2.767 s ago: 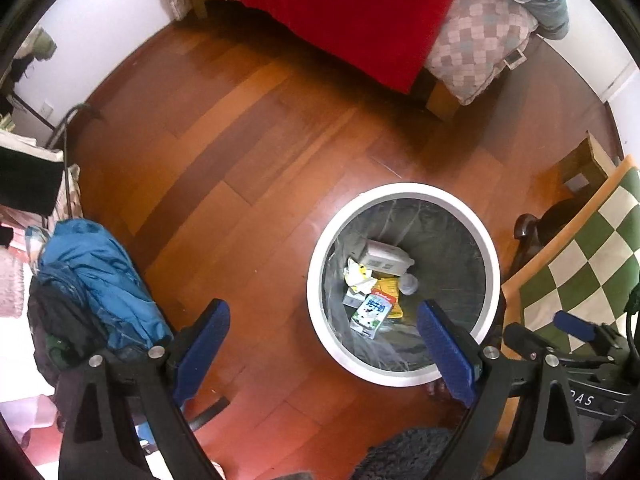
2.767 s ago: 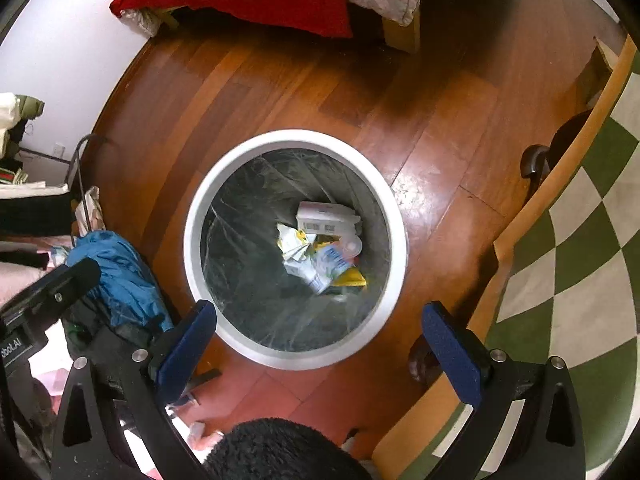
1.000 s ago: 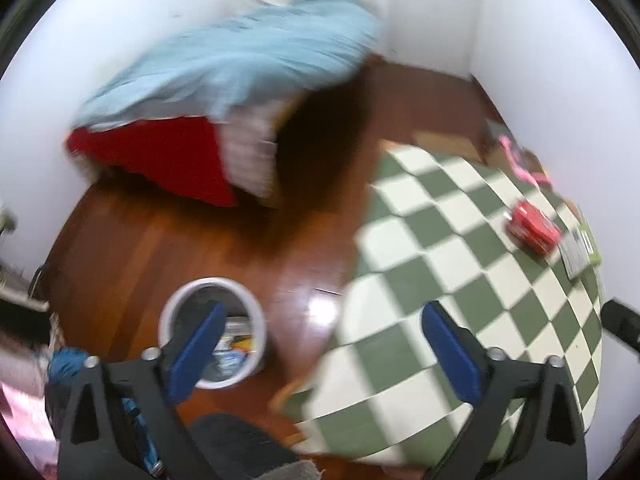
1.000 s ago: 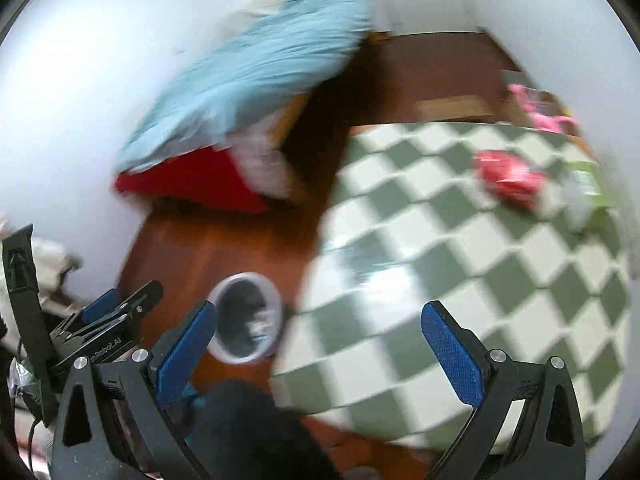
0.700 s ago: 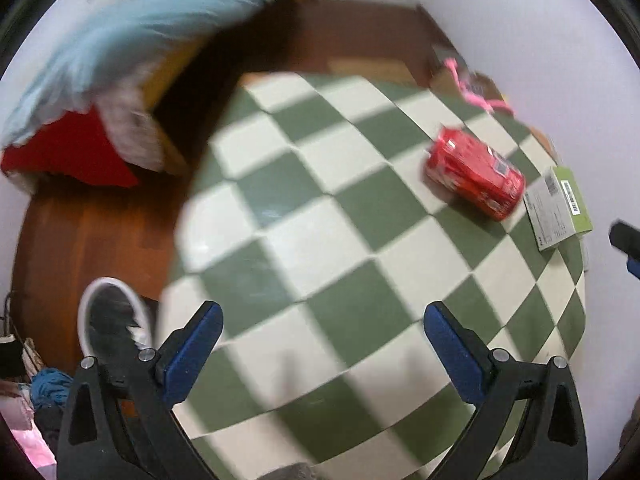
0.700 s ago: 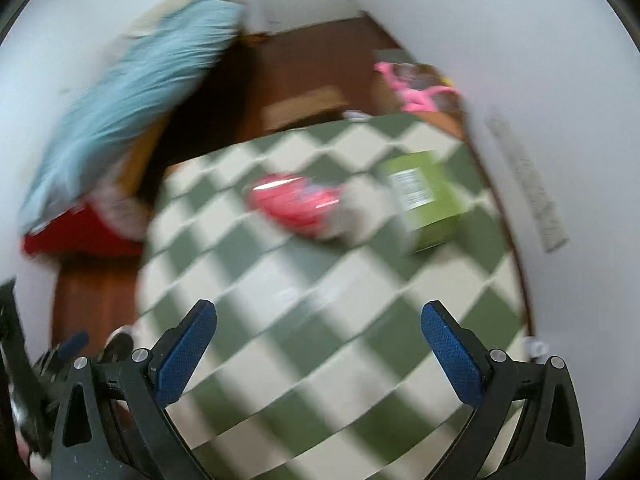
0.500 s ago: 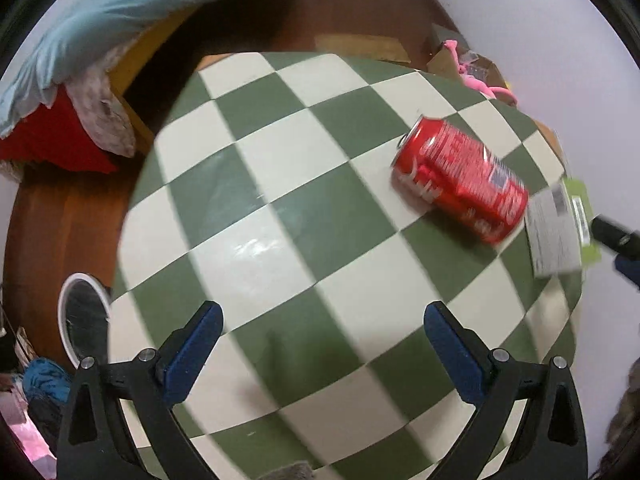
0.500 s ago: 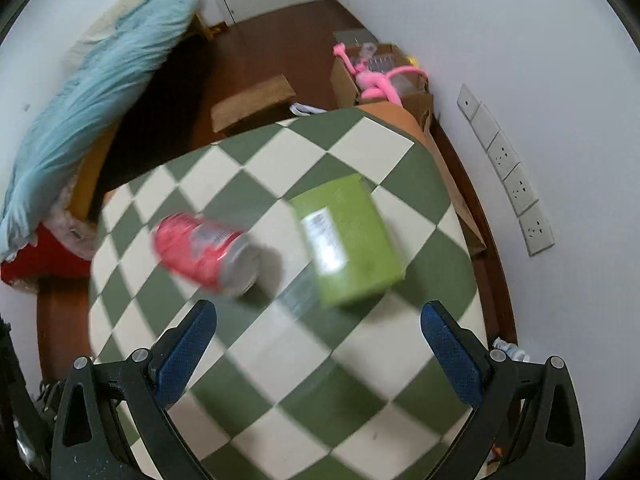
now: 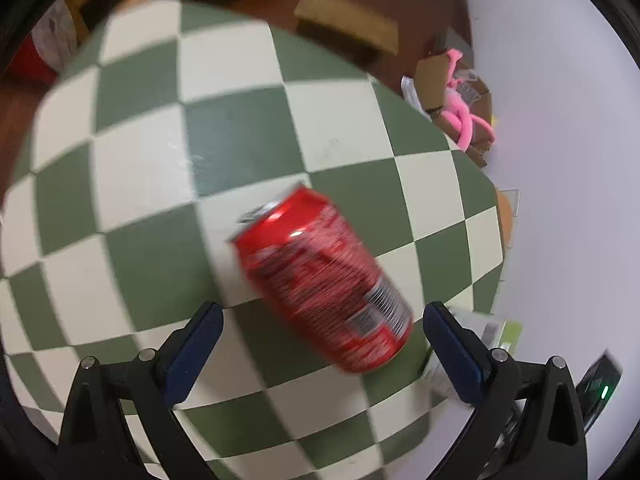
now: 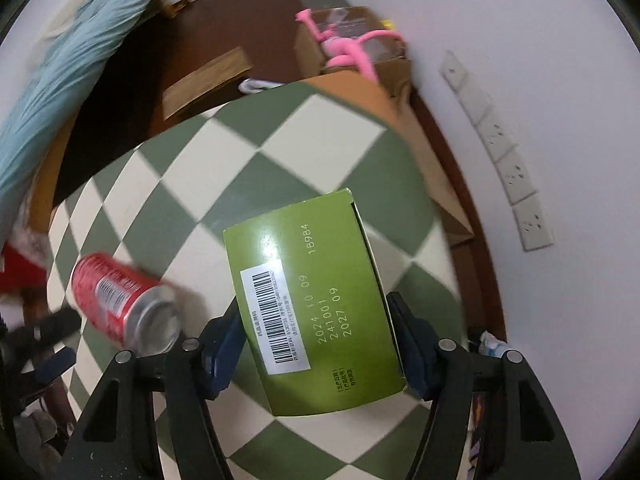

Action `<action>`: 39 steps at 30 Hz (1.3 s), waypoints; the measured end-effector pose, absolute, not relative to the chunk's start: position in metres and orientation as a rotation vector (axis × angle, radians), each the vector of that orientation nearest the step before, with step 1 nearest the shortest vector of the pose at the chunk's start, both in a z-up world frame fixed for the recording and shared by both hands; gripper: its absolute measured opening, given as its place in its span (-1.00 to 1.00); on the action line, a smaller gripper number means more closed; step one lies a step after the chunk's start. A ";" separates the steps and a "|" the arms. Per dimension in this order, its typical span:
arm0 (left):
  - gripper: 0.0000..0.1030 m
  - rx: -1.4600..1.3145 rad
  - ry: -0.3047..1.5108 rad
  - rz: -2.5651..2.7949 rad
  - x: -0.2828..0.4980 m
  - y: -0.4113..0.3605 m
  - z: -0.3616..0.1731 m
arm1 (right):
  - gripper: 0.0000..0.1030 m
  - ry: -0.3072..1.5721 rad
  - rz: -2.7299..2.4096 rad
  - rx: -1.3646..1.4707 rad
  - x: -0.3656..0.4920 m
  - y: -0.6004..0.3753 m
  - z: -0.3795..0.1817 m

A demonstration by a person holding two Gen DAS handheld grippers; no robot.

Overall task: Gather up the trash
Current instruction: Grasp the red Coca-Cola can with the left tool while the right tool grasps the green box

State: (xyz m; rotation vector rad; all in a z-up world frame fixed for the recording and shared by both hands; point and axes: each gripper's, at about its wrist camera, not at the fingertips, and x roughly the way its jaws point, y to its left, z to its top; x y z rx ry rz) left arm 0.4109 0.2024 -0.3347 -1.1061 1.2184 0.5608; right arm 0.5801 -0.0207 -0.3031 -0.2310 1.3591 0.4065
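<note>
A red drink can [image 9: 320,276] lies on its side on the green-and-white checked table [image 9: 140,168]. My left gripper [image 9: 322,312] hangs over it, open, with the can's lower end between the blue fingers and no pad touching it. In the right wrist view the same can [image 10: 116,296] lies left of a flat green box [image 10: 308,300] with a barcode label. My right gripper [image 10: 316,316] straddles that box; its jaws are closing, and both pads sit against the box's long sides. A sliver of the box [image 9: 500,332] shows past my left gripper's right finger.
The table [image 10: 280,144] ends close to a white wall with sockets [image 10: 520,200] on the right. Beyond its far edge, a cardboard box holding a pink toy [image 10: 352,48] and a flat piece of cardboard [image 10: 208,80] sit on the wooden floor. A light blue duvet [image 10: 72,60] lies at far left.
Both grippers swung from the bin over to the table and came down. The left one closed in over the red can. The right jaws narrowed from wide open onto the green box.
</note>
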 end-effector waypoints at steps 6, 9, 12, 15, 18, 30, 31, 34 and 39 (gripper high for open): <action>0.67 -1.180 1.257 0.596 0.427 0.207 -0.367 | 0.34 1.392 0.397 -0.226 0.587 -0.028 -0.313; 0.64 -1.084 1.249 0.571 0.427 0.201 -0.361 | 0.34 1.389 0.402 -0.246 0.586 -0.025 -0.314; 0.63 -0.906 1.299 0.507 0.426 0.190 -0.353 | 0.33 1.390 0.416 -0.252 0.585 -0.026 -0.313; 0.63 -0.663 1.367 0.405 0.423 0.178 -0.345 | 0.33 1.399 0.436 -0.250 0.581 -0.029 -0.312; 0.63 -0.551 1.412 0.341 0.416 0.176 -0.348 | 0.33 1.442 0.473 -0.230 0.575 -0.032 -0.313; 0.52 -0.618 1.384 0.384 0.413 0.167 -0.357 | 0.34 1.438 0.449 -0.311 0.565 -0.020 -0.324; 0.35 -0.617 1.368 0.378 0.407 0.162 -0.355 | 0.34 1.438 0.449 -0.309 0.566 -0.020 -0.325; 0.35 -0.498 1.342 0.417 0.397 0.152 -0.343 | 0.34 1.429 0.450 -0.316 0.565 -0.020 -0.327; 0.34 -0.423 1.293 0.429 0.382 0.148 -0.325 | 0.27 1.394 0.451 -0.352 0.556 -0.020 -0.328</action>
